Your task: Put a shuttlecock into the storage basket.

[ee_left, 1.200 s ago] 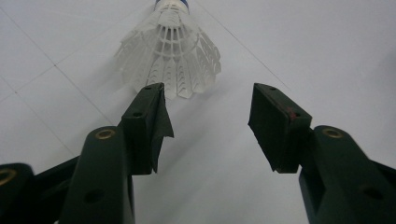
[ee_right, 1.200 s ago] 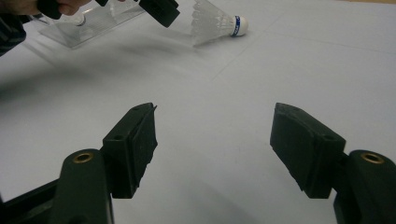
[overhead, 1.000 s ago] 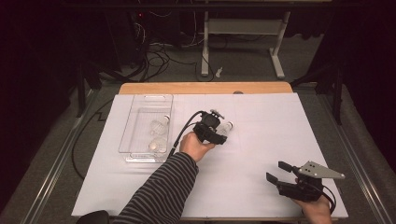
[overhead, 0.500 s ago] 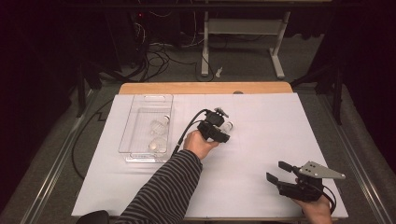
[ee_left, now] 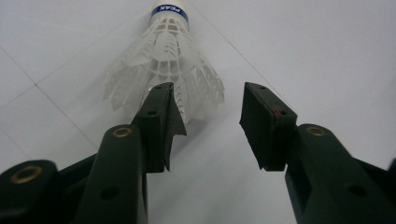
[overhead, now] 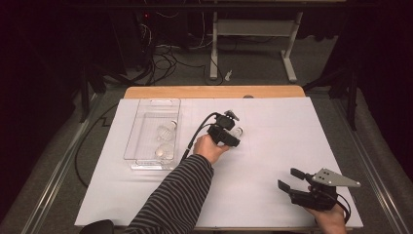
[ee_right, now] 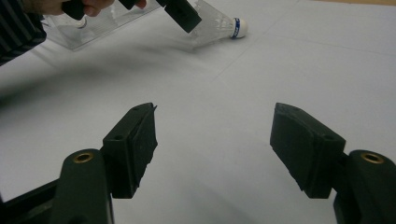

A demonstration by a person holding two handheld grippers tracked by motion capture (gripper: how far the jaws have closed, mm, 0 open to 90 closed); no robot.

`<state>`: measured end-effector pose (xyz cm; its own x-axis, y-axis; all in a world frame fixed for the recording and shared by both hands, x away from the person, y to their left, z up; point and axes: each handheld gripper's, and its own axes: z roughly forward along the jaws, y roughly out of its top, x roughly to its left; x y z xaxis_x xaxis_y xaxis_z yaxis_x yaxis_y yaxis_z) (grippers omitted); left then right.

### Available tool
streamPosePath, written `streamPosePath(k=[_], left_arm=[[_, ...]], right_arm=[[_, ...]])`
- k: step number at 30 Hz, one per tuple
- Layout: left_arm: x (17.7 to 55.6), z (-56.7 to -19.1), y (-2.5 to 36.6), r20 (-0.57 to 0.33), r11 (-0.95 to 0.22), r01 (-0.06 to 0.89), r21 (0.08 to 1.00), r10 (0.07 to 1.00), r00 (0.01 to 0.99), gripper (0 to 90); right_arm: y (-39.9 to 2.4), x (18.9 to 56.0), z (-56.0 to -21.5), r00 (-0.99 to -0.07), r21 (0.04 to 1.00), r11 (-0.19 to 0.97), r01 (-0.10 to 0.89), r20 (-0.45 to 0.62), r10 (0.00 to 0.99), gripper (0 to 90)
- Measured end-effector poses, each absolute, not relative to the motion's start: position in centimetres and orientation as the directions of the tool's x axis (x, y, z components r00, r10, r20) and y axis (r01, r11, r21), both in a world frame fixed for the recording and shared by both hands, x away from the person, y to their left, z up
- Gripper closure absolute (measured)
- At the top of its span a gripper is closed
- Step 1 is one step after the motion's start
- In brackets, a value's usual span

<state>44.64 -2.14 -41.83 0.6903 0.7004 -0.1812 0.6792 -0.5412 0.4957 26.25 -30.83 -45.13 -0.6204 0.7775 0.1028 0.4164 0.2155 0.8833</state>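
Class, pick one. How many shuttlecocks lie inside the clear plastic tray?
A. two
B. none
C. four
A: the high view shows two shuttlecocks in the clear plastic tray, and a third one lies outside it on the white table cover by the left gripper.

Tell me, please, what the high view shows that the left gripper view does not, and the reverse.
High view: a clear tray holding two shuttlecocks, a striped sleeve, and the open right gripper. Left gripper view: the blue band on the loose shuttlecock, with its feathers just at the tips of jaws that have just been closing, not yet pinched. Both: the left gripper, that shuttlecock and the white sheet.
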Motion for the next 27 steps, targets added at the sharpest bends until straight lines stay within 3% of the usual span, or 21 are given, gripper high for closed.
streamPosePath(k=[27], left_arm=[[45.17,-42.64,-2.56,-0.184,-0.525,0.689,0.5,0.712,0.677,67.2]], right_arm=[[-30.76,26.27,-45.13,-0.624,0.882,0.22,0.417,0.102,0.774,31.9]])
